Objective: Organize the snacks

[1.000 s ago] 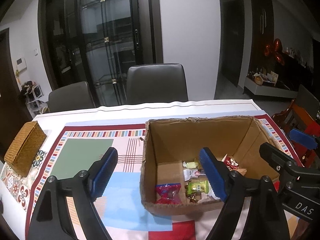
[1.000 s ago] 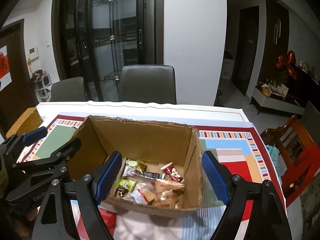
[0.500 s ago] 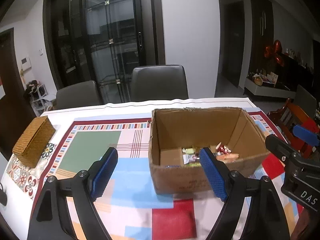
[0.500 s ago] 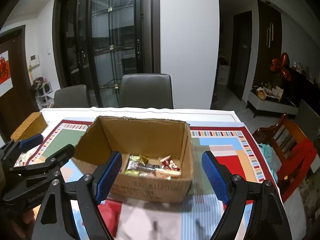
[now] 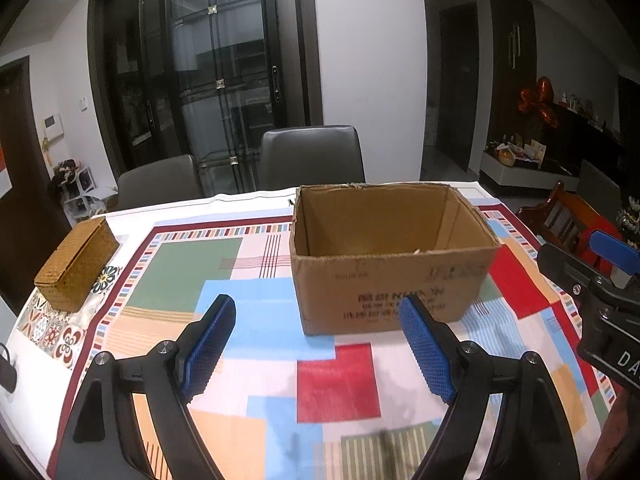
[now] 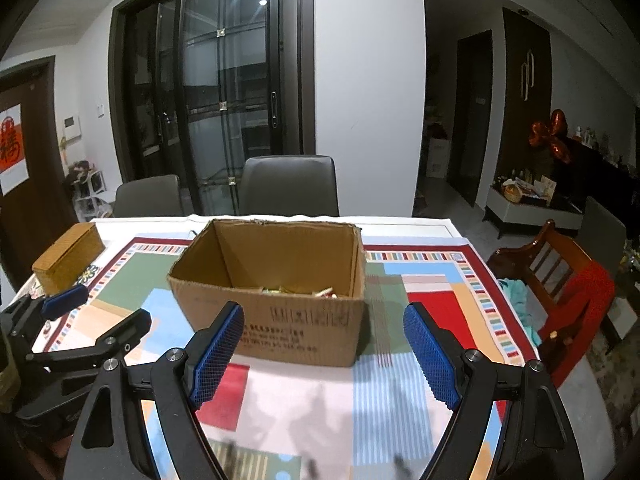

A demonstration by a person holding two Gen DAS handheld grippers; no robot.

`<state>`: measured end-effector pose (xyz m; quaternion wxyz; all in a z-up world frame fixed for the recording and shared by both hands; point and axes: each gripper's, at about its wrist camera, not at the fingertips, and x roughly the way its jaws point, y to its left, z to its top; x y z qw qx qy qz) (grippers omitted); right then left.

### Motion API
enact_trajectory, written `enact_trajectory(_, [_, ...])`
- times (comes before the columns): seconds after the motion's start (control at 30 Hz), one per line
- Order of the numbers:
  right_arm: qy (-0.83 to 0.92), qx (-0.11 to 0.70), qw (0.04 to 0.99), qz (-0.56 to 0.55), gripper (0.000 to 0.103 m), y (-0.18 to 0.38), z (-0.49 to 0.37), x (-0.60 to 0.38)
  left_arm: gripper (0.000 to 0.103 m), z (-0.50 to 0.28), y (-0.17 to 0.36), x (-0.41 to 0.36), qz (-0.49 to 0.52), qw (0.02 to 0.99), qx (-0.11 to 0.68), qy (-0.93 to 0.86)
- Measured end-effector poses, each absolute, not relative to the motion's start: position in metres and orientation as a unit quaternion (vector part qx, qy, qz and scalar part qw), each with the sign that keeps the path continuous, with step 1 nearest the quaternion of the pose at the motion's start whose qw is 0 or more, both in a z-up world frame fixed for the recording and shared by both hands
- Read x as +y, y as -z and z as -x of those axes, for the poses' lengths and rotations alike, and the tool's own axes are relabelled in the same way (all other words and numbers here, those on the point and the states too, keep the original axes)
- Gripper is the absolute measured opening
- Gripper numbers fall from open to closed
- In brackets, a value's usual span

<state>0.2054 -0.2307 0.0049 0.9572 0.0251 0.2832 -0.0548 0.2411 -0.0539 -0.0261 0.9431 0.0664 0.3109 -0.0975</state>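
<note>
An open cardboard box (image 5: pixel 392 280) (image 6: pixel 276 320) stands on the patterned tablecloth (image 5: pixel 336 376). In the right wrist view only the tops of a few snack wrappers (image 6: pixel 296 290) show above its near wall; in the left wrist view its contents are hidden. My left gripper (image 5: pixel 318 344) is open with nothing between its blue pads (image 5: pixel 208 348), held back from the box's near wall. My right gripper (image 6: pixel 322 352) is open and empty too, also short of the box. Each gripper shows at the side of the other's view, the right gripper (image 5: pixel 596 276) and the left gripper (image 6: pixel 80 320).
A woven wicker box (image 5: pixel 76 264) sits at the table's left edge. Two grey chairs (image 5: pixel 312 156) stand behind the far edge. A wooden chair with red cloth (image 6: pixel 576 284) stands off the right side. Bare tablecloth lies between the grippers and the box.
Both grippers pulled back from over the box toward the near side of the table. The box now looks farther off and its snacks are mostly out of sight. Jaw openings are unchanged.
</note>
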Motion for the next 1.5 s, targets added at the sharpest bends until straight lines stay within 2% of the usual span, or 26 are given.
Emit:
enact_trajectory(0.1, [0.056, 0.285, 0.956, -0.027, 0.083, -0.004, -0.194, -0.231, 0.084, -0.230, 0.026, -0.052, -0.066, 0.944, 0.310, 0.098])
enact_trajectory(0.2, [0.056, 0.284, 0.957, -0.026, 0.088, -0.003, -0.182, -0.232, 0.084, -0.217, 0.026, -0.050, -0.068, 0.945, 0.305, 0.096])
enact_trajectory(0.57, [0.054, 0.279, 0.958, -0.035, 0.088, 0.003, -0.133, -0.227, 0.084, -0.168, 0.034, -0.033, -0.056, 0.946, 0.309, 0.081])
enact_trajectory(0.63, [0.057, 0.278, 0.958, -0.037, 0.092, 0.003, -0.125, -0.226, 0.084, -0.161, 0.035, -0.031, -0.055, 0.945, 0.312, 0.081])
enact_trajectory(1.1, [0.087, 0.276, 0.955, -0.060, 0.097, 0.002, -0.073, -0.238, 0.102, -0.102, 0.027, -0.027, -0.070, 0.957, 0.275, 0.055])
enact_trajectory(1.5, [0.101, 0.263, 0.958, -0.060, 0.097, -0.003, -0.042, -0.237, 0.103, -0.067, 0.019, -0.016, -0.060, 0.962, 0.263, 0.038])
